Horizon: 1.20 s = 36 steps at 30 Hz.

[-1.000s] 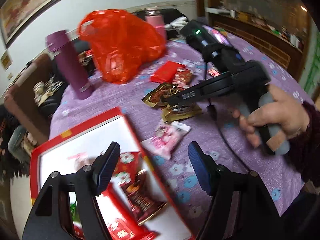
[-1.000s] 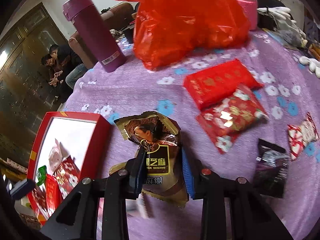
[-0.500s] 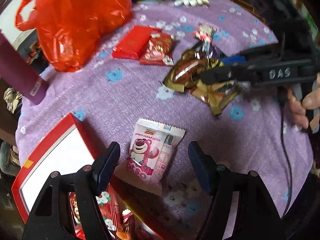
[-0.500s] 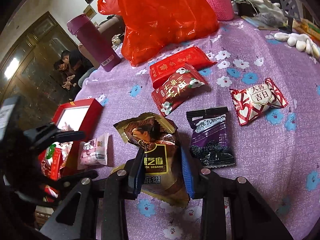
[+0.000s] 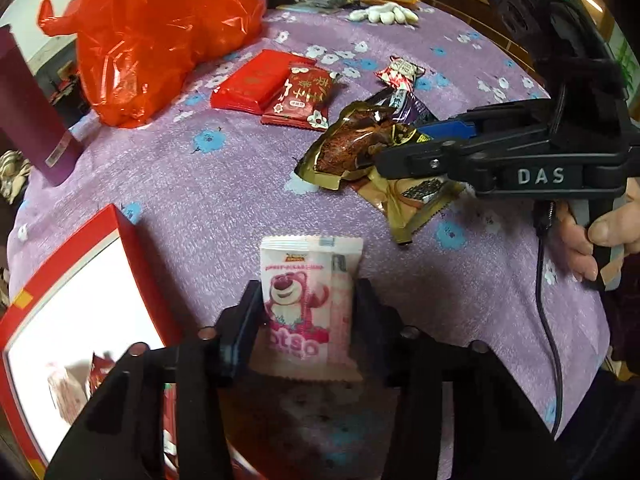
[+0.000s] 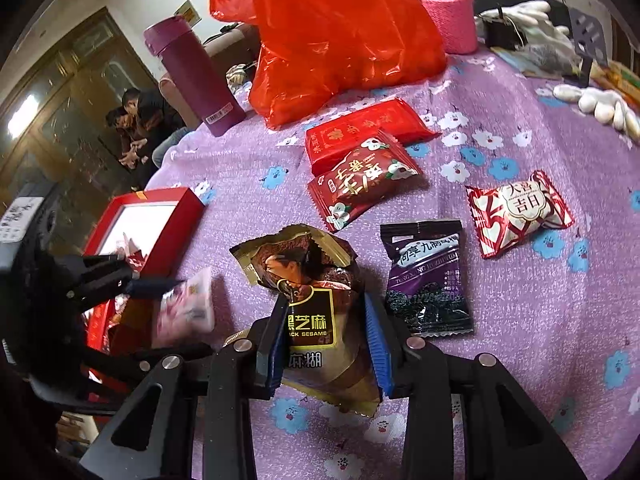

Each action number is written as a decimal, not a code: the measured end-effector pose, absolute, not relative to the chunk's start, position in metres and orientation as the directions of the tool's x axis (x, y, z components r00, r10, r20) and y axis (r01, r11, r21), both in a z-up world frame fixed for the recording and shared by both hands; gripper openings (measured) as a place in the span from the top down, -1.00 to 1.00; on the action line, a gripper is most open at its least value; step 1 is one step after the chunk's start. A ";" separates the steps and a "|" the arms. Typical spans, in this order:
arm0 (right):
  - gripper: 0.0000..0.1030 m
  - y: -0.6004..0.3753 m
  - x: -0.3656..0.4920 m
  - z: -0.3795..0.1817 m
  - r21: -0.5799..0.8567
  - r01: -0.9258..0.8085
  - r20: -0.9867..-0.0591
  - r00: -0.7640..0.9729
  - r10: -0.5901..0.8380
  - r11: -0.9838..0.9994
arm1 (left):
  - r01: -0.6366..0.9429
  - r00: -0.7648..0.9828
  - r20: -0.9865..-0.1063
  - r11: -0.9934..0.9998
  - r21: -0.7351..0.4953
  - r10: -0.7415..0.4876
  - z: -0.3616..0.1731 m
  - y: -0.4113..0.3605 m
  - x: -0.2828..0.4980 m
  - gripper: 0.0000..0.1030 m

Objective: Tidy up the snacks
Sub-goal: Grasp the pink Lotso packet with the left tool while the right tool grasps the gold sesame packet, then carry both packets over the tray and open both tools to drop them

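My left gripper (image 5: 306, 316) is shut on a pink bear snack packet (image 5: 308, 300), just right of the red snack box (image 5: 132, 264). It also shows in the right wrist view (image 6: 188, 308). My right gripper (image 6: 326, 336) is shut on a gold-brown black sesame packet (image 6: 308, 280), held over the purple tablecloth; it also shows in the left wrist view (image 5: 356, 144). Loose on the cloth lie two red packets (image 6: 362, 184), a purple-black packet (image 6: 428, 276) and a red-white candy packet (image 6: 520, 212).
A red plastic bag (image 6: 332, 36), a purple flask (image 6: 192, 72) and a pink-sleeved bottle (image 6: 448, 12) stand at the far side. White gloves (image 6: 600, 108) and clutter lie far right. The red box (image 6: 148, 224) holds several packets. People sit beyond the table's left edge.
My left gripper has moved forward over the pink bear packet and closed on it. My right gripper keeps its hold on the sesame packet and has come slightly closer to the table.
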State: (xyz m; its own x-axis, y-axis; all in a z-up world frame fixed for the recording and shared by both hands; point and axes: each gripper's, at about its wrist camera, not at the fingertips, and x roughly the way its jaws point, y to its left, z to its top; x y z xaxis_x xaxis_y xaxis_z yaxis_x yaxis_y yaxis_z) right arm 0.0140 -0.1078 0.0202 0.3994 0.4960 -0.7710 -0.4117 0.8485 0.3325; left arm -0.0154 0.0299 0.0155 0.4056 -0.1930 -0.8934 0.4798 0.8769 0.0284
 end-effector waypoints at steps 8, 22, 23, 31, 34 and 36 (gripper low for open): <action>0.30 -0.104 0.012 0.022 0.302 -0.423 -0.778 0.409 0.478 0.854 | 0.398 0.504 -0.857 0.909 0.120 -0.108 0.023 0.019 -0.034 0.28; 0.42 -0.117 0.015 0.028 0.478 -0.404 -0.695 0.370 0.617 0.780 | 0.293 0.606 -0.768 0.956 -0.028 -0.208 0.062 0.057 -0.063 0.27; 0.42 -0.117 0.015 0.028 0.483 -0.406 -0.689 0.370 0.623 0.776 | 0.282 0.619 -0.757 0.959 -0.034 -0.209 0.065 0.061 -0.068 0.27; 0.43 -0.106 0.008 0.039 0.518 -0.427 -0.642 0.378 0.667 0.741 | 0.148 0.694 -0.700 0.985 -0.090 -0.168 0.078 0.113 -0.106 0.27; 0.43 -0.094 -0.001 0.050 0.535 -0.467 -0.600 0.377 0.706 0.704 | 0.098 0.713 -0.689 0.991 -0.085 -0.130 0.082 0.133 -0.117 0.27; 0.43 -0.083 -0.008 0.059 0.537 -0.491 -0.577 0.380 0.723 0.686 | 0.060 0.726 -0.681 0.995 -0.078 -0.097 0.085 0.147 -0.125 0.27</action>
State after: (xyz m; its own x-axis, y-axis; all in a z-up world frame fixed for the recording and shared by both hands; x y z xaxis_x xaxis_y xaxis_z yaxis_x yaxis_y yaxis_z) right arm -0.0077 -0.0829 0.0589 0.3798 0.7233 -0.5767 -0.4913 0.6860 0.5367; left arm -0.1248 0.1466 0.0846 0.7258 -0.0970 -0.6810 0.0597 0.9952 -0.0781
